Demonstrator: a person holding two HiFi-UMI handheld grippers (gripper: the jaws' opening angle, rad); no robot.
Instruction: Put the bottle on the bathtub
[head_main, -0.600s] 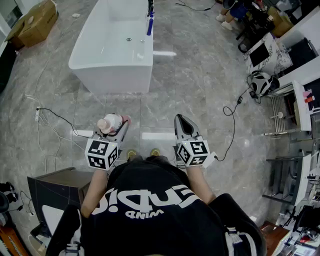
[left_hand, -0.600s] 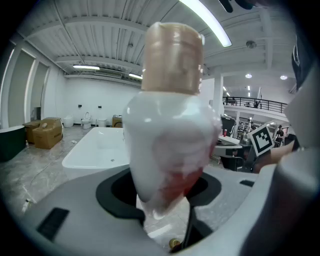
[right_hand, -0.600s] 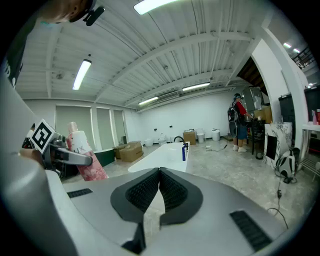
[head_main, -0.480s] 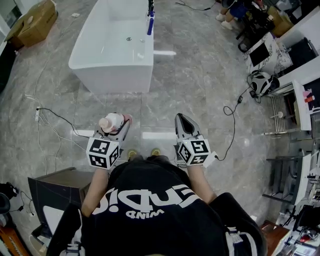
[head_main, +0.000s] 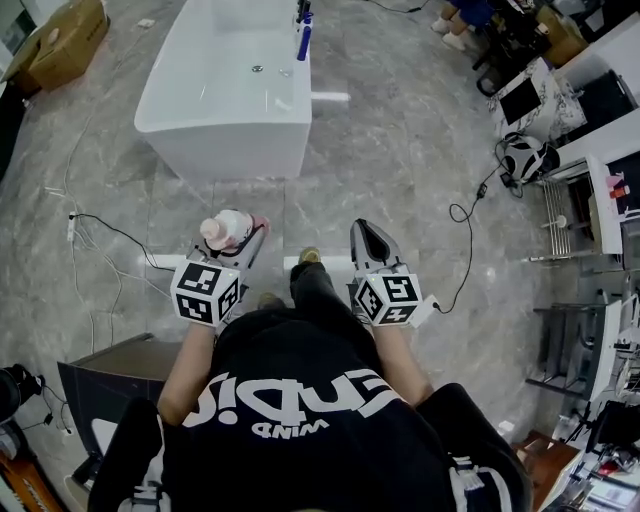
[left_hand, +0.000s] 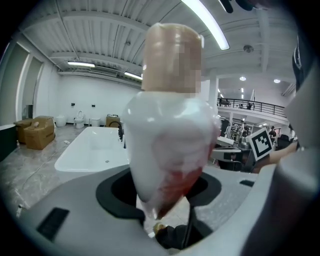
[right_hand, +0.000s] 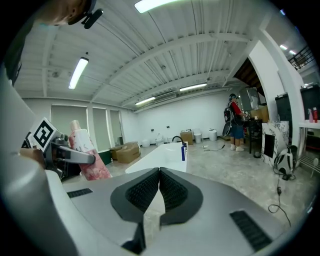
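Grey marbled floor is spreading all around you, and the white bathtub (head_main: 228, 150) is standing well ahead at the far left, a tap (head_main: 303, 40) with a blue part on its right rim. You are carrying the bottle (head_main: 224, 229) upright in your left gripper (head_main: 240, 245), whose jaws are clamping its lower body while the tan cap is pointing up. Your right gripper (head_main: 367, 243) is riding alongside, jaws pressed together on nothing.

By its look — white plastic with a pink print — the bottle is probably handling as a light, fairly stiff thing with a smooth, slightly slippery skin that may be giving a little under a hard squeeze. Low on the body, where you are gripping now, seems the sound place to hold it. The rim is looking narrow and glossy, so a tall bottle may be tipping easily there.

Against half a second ago, you are stepping forward — one leg (head_main: 316, 285) is now reaching ahead between the grippers, where two shoe tips were showing side by side. Both grips are staying as they were.
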